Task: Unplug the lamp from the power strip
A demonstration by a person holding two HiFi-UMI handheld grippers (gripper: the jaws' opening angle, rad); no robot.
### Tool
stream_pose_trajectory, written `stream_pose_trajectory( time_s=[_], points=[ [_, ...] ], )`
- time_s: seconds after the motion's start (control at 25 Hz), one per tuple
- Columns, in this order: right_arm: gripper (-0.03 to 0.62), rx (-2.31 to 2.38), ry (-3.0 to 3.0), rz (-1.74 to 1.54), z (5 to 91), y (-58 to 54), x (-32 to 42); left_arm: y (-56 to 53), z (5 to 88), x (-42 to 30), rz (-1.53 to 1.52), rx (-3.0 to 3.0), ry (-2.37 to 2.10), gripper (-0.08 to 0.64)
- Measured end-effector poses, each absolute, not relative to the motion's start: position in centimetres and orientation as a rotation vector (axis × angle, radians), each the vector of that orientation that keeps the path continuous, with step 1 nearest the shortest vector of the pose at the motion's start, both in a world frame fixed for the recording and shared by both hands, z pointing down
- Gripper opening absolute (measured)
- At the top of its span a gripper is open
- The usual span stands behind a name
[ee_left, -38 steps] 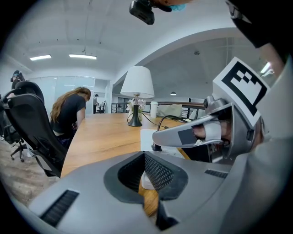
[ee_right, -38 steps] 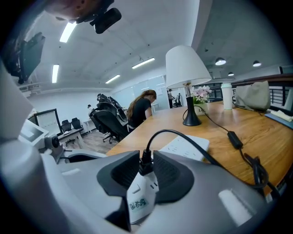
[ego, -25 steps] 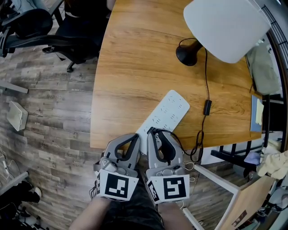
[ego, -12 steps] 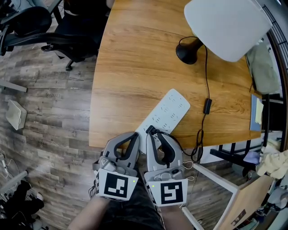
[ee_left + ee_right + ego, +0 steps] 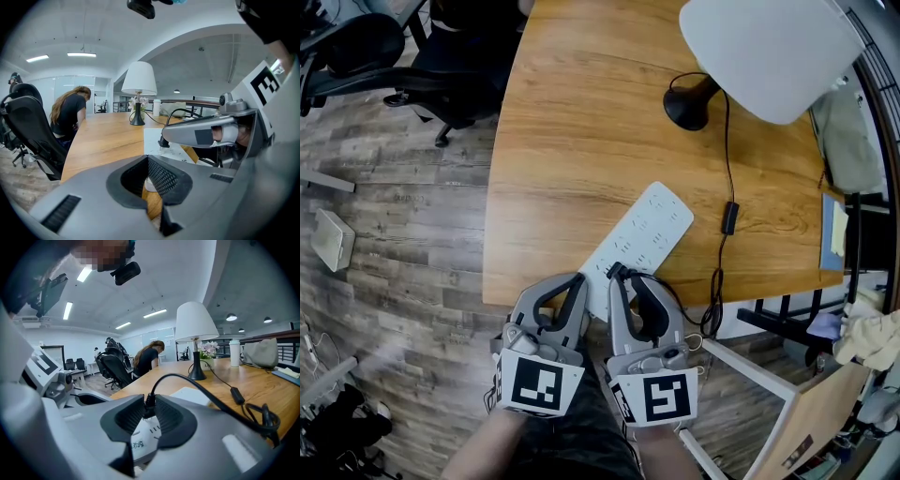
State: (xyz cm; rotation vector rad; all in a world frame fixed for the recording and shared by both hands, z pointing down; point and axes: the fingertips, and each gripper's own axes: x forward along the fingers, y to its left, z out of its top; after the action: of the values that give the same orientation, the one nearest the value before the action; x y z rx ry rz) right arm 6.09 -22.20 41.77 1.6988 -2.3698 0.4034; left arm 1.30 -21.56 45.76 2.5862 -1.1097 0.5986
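Observation:
A white-shaded lamp (image 5: 769,52) with a black base (image 5: 684,105) stands at the far side of the wooden table (image 5: 572,141). Its black cord (image 5: 728,159) runs past an inline switch (image 5: 729,217) and loops off the table's near edge to the black plug (image 5: 149,405). The plug stands at the near end of the white power strip (image 5: 642,230). My right gripper (image 5: 616,275) is shut on the plug; its jaws have just opened slightly, with the plug still between the pads. Whether the prongs are seated is hidden. My left gripper (image 5: 577,283) is shut on nothing, beside the strip's near end.
A person (image 5: 70,112) sits at the table's far left beside black office chairs (image 5: 412,75). A bottle (image 5: 235,352) and a grey bag (image 5: 262,352) stand at the table's right side. A white frame (image 5: 750,375) stands low on the right.
The right gripper has wobbled a little at the strip's near end. The plug, the strip and the left gripper keep their places.

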Motion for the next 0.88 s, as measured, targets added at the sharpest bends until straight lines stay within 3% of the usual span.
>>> stream_pose_trajectory(
  time_s=[0.88],
  points=[
    [0.087,1.921,-2.185,0.466,41.8,-21.1,13.2,-22.1,43.2,2.0,0.502,2.621,-1.141,-0.005]
  ],
)
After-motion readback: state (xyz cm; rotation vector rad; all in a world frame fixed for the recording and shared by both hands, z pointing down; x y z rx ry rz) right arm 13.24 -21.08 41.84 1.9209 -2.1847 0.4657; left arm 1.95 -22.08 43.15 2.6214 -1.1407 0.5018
